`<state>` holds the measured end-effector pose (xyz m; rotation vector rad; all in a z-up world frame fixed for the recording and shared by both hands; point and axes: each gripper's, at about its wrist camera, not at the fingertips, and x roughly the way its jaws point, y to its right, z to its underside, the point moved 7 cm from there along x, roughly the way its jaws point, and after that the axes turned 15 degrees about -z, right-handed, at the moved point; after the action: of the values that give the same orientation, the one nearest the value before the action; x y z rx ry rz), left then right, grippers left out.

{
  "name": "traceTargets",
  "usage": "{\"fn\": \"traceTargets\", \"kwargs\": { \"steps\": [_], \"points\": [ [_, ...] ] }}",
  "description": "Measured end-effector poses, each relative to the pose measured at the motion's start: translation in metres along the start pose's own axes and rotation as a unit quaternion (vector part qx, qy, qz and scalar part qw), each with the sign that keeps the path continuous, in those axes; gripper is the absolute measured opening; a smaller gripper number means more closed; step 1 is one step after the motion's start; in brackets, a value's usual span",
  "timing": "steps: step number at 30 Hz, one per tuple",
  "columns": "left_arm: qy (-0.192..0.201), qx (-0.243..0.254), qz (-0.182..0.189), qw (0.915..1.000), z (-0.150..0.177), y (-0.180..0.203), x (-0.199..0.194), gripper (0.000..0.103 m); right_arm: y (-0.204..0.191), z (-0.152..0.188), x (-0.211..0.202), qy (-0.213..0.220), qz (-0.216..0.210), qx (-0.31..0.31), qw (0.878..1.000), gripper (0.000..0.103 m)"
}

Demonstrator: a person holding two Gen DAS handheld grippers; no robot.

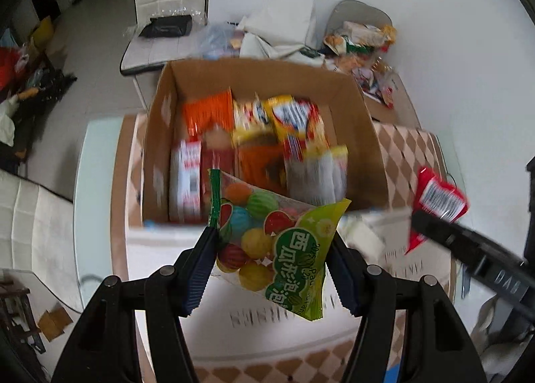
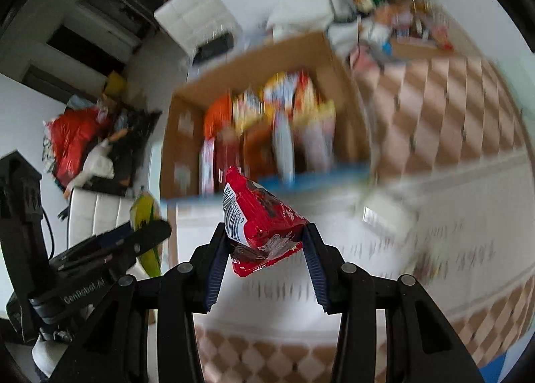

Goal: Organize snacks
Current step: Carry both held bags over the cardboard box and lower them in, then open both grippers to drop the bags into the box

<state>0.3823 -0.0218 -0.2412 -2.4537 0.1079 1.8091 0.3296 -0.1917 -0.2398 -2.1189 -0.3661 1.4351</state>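
Note:
My left gripper point(image 1: 272, 242) is shut on a green bag of round fruit-coloured candies point(image 1: 277, 242), held in the air in front of an open cardboard box point(image 1: 157, 135). The box holds several snack packs point(image 1: 260, 142) standing side by side. My right gripper point(image 2: 265, 229) is shut on a red snack packet point(image 2: 259, 226) with a barcode. In the left wrist view that red packet point(image 1: 438, 202) and the right gripper point(image 1: 424, 219) show at the right. In the right wrist view the green bag point(image 2: 145, 216) and the left gripper point(image 2: 150, 232) show at the lower left, before the same box point(image 2: 180, 129).
The box stands on a table with a brown-and-white diamond cloth point(image 1: 408, 155). A heap of loose snacks point(image 1: 364, 45) lies behind it at the right. A white chair point(image 1: 167, 12) stands behind on the left, and a white cushion point(image 1: 30, 226) at the near left.

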Motion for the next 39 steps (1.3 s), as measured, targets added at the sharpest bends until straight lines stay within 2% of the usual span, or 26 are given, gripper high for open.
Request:
{"fn": "traceTargets", "kwargs": {
  "steps": [4,7,12,20,25,26,27,29,30,33,37,39],
  "points": [
    [-0.025,-0.015,-0.007,0.9996,-0.051,-0.008,0.039,0.061,0.009,-0.063,0.015,0.016,0.035,-0.008,0.999,0.047],
    [-0.043,-0.019,-0.019,0.9987,-0.079,-0.017,0.063,0.061,0.020,-0.106,0.039,0.011,0.067,-0.009,0.998,0.047],
    [-0.079,-0.018,-0.034,0.9961,-0.112,-0.027,0.107,0.061,0.046,-0.148,0.089,-0.015,0.098,0.003,0.995,0.047],
    [-0.122,-0.002,-0.056,0.9910,-0.125,-0.030,0.162,0.061,0.078,-0.168,0.141,-0.044,0.124,0.006,0.991,0.047],
    [-0.150,-0.004,-0.065,0.9866,-0.122,-0.032,0.184,0.068,0.092,-0.169,0.165,-0.074,0.129,0.016,0.989,0.048],
    [-0.158,-0.009,-0.058,0.9856,-0.121,-0.032,0.188,0.071,0.095,-0.169,0.169,-0.079,0.138,0.015,0.987,0.052],
    [-0.165,-0.013,-0.053,0.9849,-0.121,-0.032,0.191,0.076,0.098,-0.169,0.172,-0.080,0.142,0.014,0.987,0.064],
    [-0.167,-0.019,-0.047,0.9847,-0.121,-0.032,0.194,0.083,0.098,-0.168,0.177,-0.085,0.134,0.013,0.987,0.074],
    [-0.165,-0.021,-0.044,0.9851,-0.122,-0.032,0.193,0.087,0.096,-0.168,0.177,-0.086,0.136,0.008,0.987,0.076],
    [-0.158,-0.018,-0.045,0.9862,-0.124,-0.031,0.191,0.088,0.091,-0.166,0.181,-0.096,0.132,0.002,0.986,0.085],
    [-0.150,-0.013,-0.044,0.9877,-0.124,-0.029,0.184,0.088,0.089,-0.163,0.183,-0.103,0.132,-0.001,0.986,0.088],
    [-0.139,-0.010,-0.056,0.9886,-0.124,-0.029,0.179,0.088,0.088,-0.160,0.182,-0.106,0.130,-0.002,0.986,0.089]
  ]
}}
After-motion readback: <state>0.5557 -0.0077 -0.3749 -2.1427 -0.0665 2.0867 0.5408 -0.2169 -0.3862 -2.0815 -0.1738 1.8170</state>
